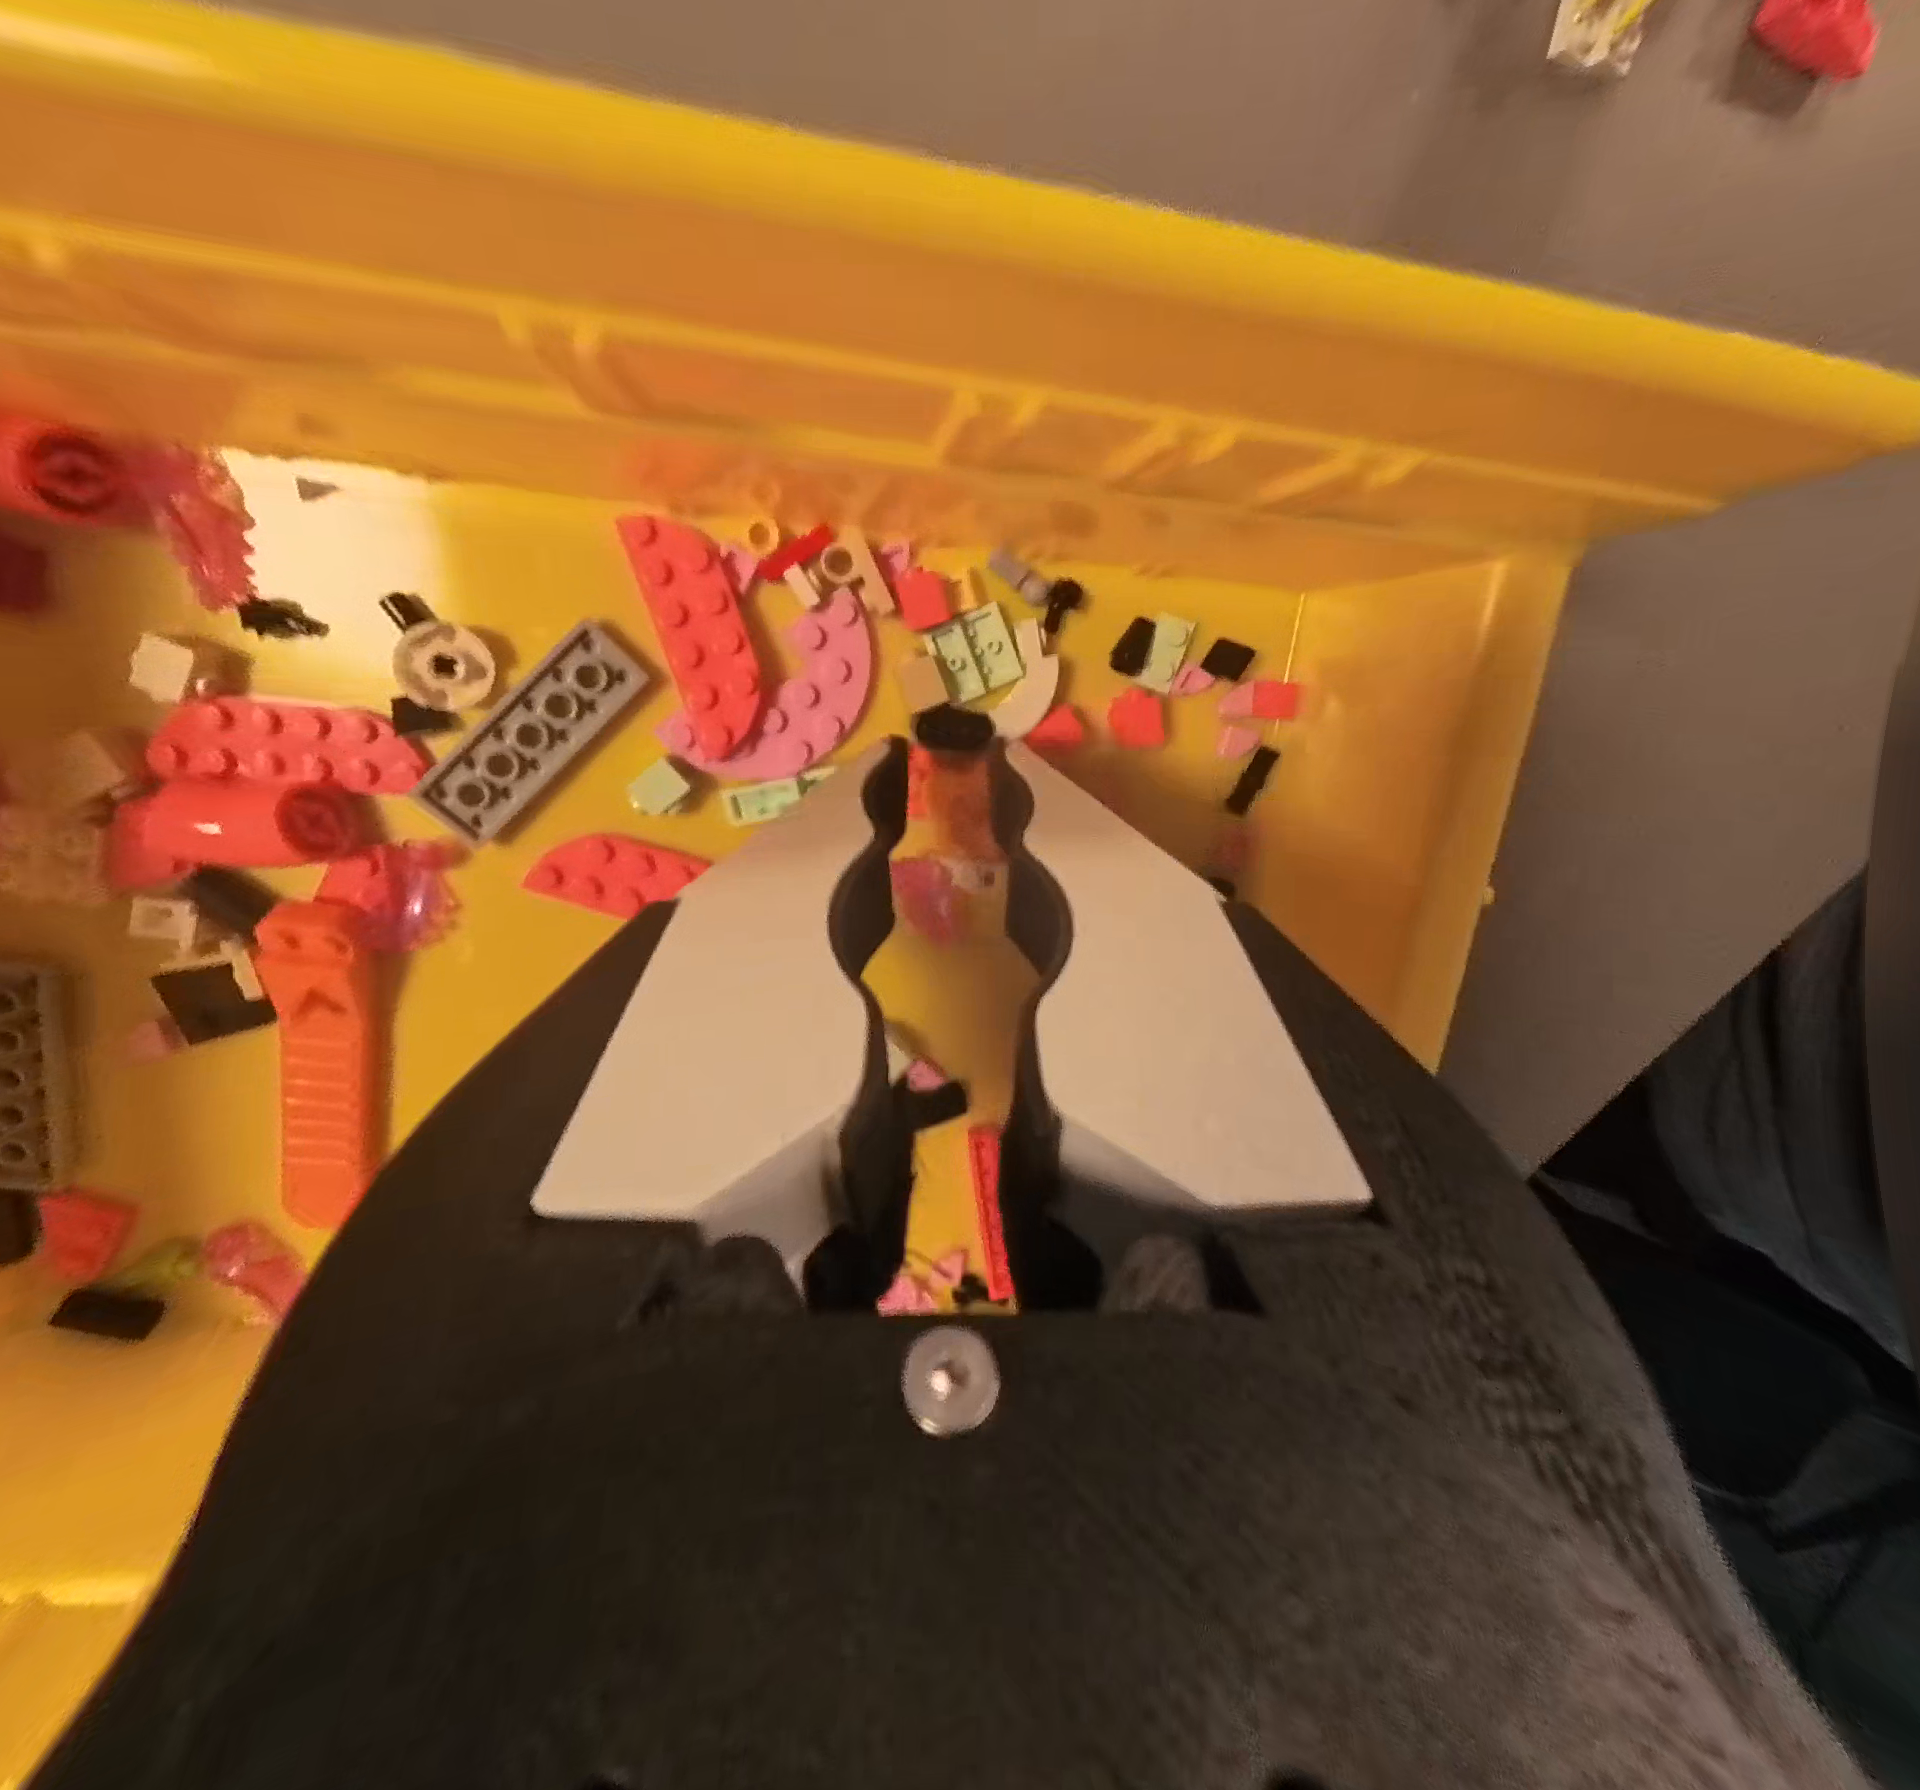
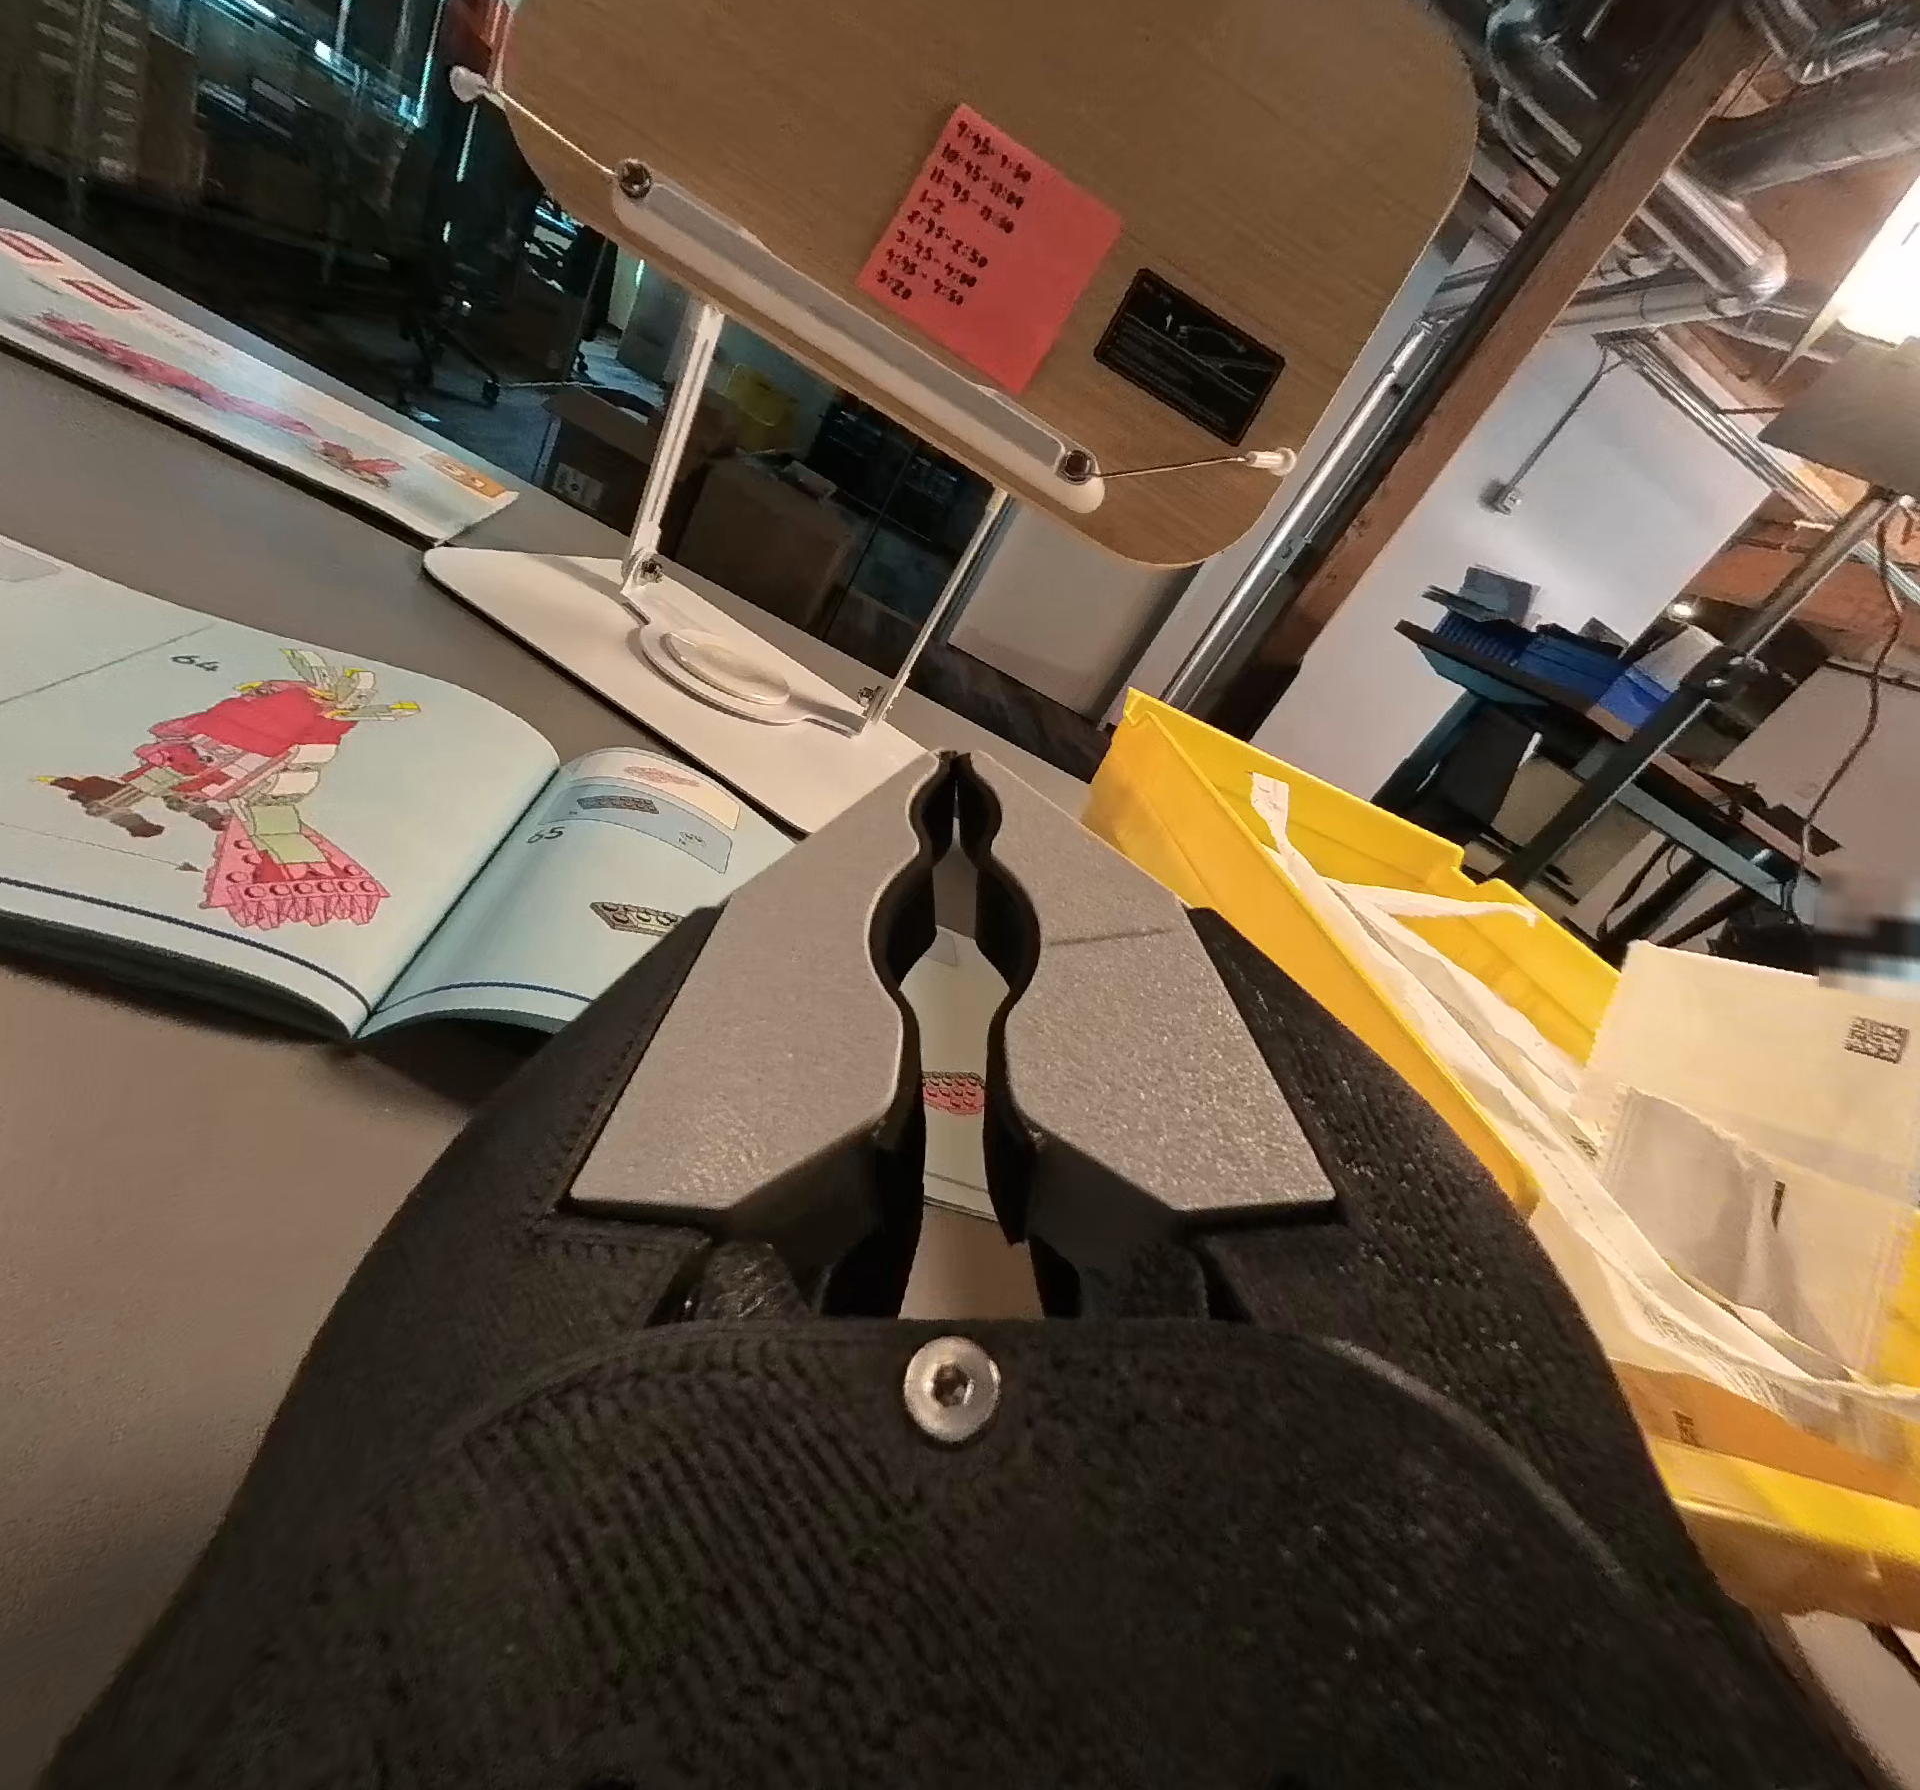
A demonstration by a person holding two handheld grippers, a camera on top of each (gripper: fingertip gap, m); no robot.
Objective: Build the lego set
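**Small black brick piece at the left tool's tips**

The small black piece (image 1: 951, 730) sits clamped between the left tool (image 1: 951, 753) tips, above the yellow bin (image 1: 727, 306) floor. Beyond it in the bin lie mint plates (image 1: 971, 651), then a coral curved plate (image 1: 691, 623).

The right tool (image 2: 954, 769), tips together with nothing between them, hovers over the surface (image 2: 208, 1169) beside an open booklet (image 2: 312, 805).

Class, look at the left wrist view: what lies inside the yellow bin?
Inside the yellow bin: loose toy bricks, among them a grey plate, a pink curved plate and an orange tool. The left gripper covers the near floor.
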